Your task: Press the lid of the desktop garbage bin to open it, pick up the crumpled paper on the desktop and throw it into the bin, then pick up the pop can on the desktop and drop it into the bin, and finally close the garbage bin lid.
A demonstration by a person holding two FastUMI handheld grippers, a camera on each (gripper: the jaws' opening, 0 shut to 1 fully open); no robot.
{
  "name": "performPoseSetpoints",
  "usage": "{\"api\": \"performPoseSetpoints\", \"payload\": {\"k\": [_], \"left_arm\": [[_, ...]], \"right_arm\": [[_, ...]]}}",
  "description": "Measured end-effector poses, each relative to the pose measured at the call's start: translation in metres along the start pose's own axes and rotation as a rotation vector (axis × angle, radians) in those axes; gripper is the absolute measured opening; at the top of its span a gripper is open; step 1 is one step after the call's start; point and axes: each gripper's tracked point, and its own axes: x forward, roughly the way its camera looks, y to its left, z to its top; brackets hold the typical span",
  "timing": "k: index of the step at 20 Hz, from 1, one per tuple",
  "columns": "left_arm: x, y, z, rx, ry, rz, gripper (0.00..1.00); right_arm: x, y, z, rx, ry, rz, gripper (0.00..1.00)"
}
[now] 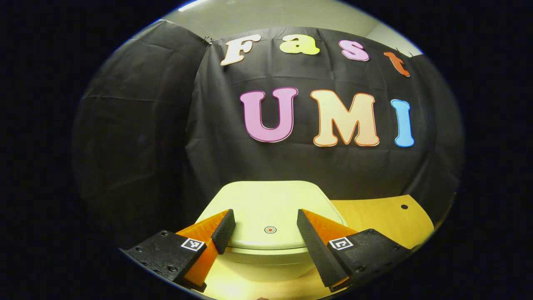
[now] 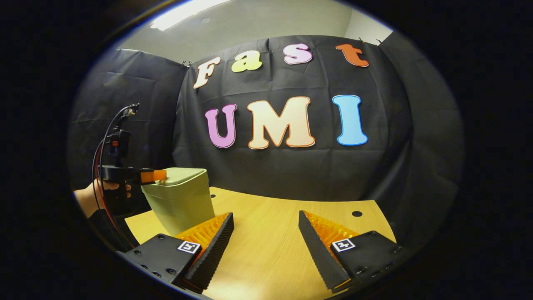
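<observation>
2 grippers, both with jaws apart: your left gripper point(image 1: 266, 233) hovers over the shut lid point(image 1: 266, 204); press squarely on its near mark point(image 1: 270, 229), keeping the right gripper point(image 2: 266, 237) clear.

Garbage bin point(image 2: 179, 200) stands on the table point(image 2: 275, 233), near its left rear part in the right gripper view, before the booth wall. Left claw point(image 2: 160, 176) sits over the bin's lid point(image 1: 266, 212); right claw point(image 2: 266, 233) hangs above bare table.

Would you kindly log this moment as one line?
stage: lid press/close | left gripper: open, over bin lid | right gripper: open, above table | lid: shut
</observation>
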Motion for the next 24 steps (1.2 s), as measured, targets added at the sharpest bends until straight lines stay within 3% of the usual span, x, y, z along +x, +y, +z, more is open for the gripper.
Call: {"api": "performPoseSetpoints", "payload": {"k": [2,4,6,7,9,12,15,19,24], "left_arm": [[0.001,0.000,-0.001,-0.006,-0.043,0.017,0.93],[0.005,-0.004,-0.006,0.054,-0.051,0.005,0.94],[0.001,-0.006,-0.006,-0.019,-0.040,-0.014,0.93],[0.000,-0.008,-0.003,-0.004,-0.045,-0.031,0.94],[-0.008,-0.014,0.000,-0.036,-0.078,-0.085,0.93],[-0.018,-0.027,0.025,-0.095,-0.134,-0.102,0.92],[-0.032,-0.076,0.067,-0.131,-0.248,-0.199,0.93],[-0.049,-0.146,0.109,-0.028,-0.339,-0.332,0.92],[-0.072,-0.219,0.109,0.015,-0.366,-0.465,0.93]], "right_arm": [[0.002,0.002,-0.003,0.002,0.011,0.007,0.98],[0.003,0.002,-0.004,-0.002,0.011,0.008,0.98],[0.005,0.010,-0.006,0.035,0.032,0.037,0.98],[0.006,0.011,-0.002,0.049,0.027,0.043,0.99],[0.007,0.003,0.016,0.058,-0.011,0.030,0.99],[0.005,-0.016,0.046,0.043,-0.097,-0.018,0.99],[0.005,-0.035,0.069,-0.001,-0.146,-0.063,0.98],[-0.012,-0.062,0.112,-0.023,-0.243,-0.132,0.99],[-0.023,-0.072,0.128,-0.031,-0.291,-0.173,0.98]]}}
